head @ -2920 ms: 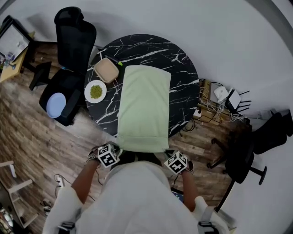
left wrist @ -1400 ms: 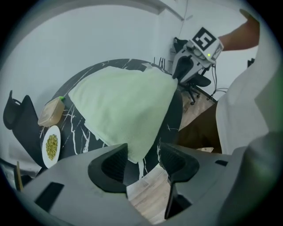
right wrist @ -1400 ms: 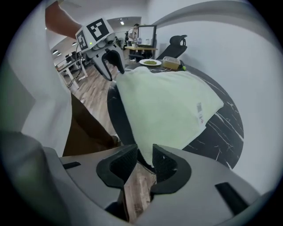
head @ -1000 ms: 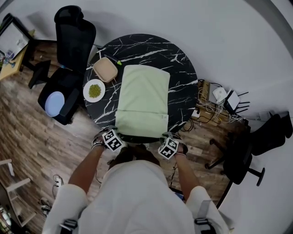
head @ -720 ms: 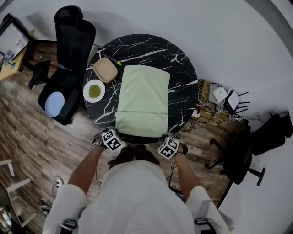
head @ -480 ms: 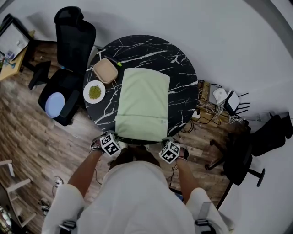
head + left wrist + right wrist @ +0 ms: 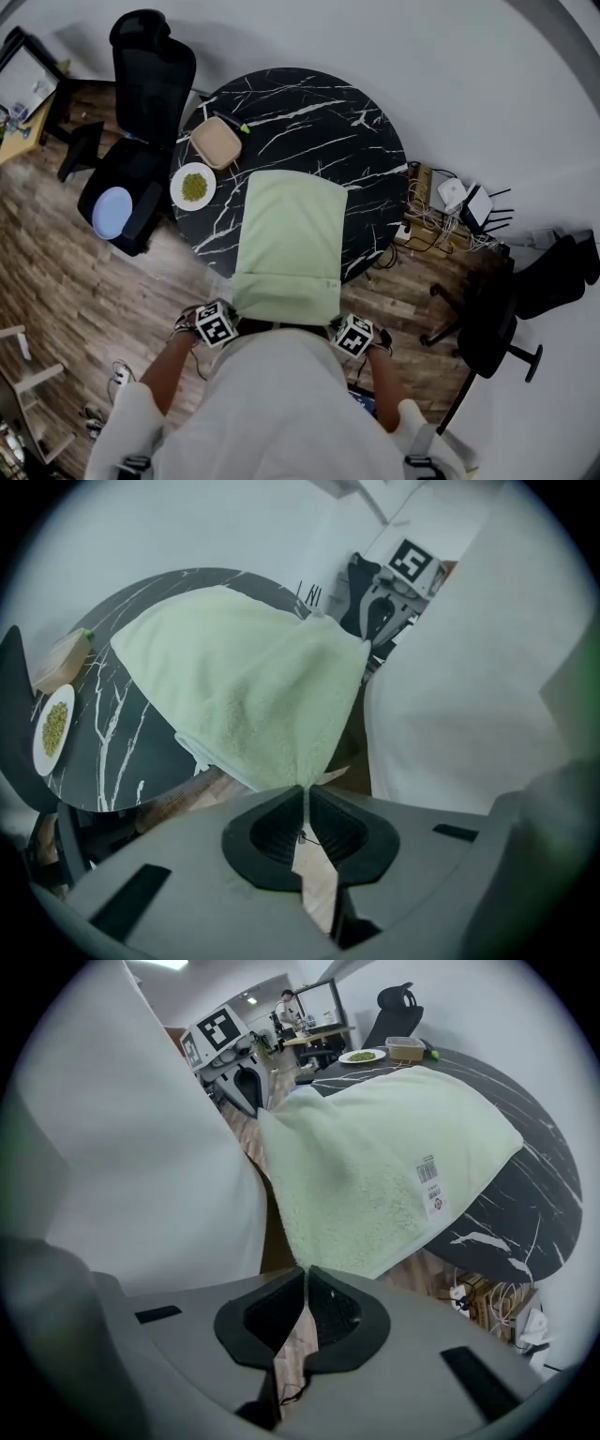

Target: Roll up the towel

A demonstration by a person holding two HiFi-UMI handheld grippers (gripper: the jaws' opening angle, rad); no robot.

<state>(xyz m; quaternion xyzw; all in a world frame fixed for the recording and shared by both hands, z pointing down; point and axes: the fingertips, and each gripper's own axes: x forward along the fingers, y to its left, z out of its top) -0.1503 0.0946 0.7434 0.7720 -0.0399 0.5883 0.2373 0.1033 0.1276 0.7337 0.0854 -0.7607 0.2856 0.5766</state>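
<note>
Here the pale green towel (image 7: 289, 239) lies lengthwise on the round black marble-pattern table (image 7: 366, 159), running from about the table's middle out past its 6 o'clock rim, where the near end is raised clear of the tabletop. The left gripper (image 7: 304, 808) has its jaws pressed together on the towel's corner at 7 o'clock, a thin point of terry cloth pinched between the dark pads. The right gripper (image 7: 306, 1288) is likewise clamped tight on the corner at 5 o'clock, with the cloth fanning up and away from its jaws. The edge between the two held corners stretches across in front of the person's white shirt (image 7: 281, 403). A white printed label (image 7: 431, 1185) hangs on the towel's long edge, on the right gripper's side. At the table's 9 o'clock rim sits a white plate of green food (image 7: 194, 186), and just beyond it, toward 10 o'clock, a beige lidded container (image 7: 217, 142); both are apart from the towel. A black office chair (image 7: 150, 84) stands off the table's 10 o'clock side, and a tangle of cables (image 7: 441, 220) lies on the wooden floor at 3 o'clock.
</note>
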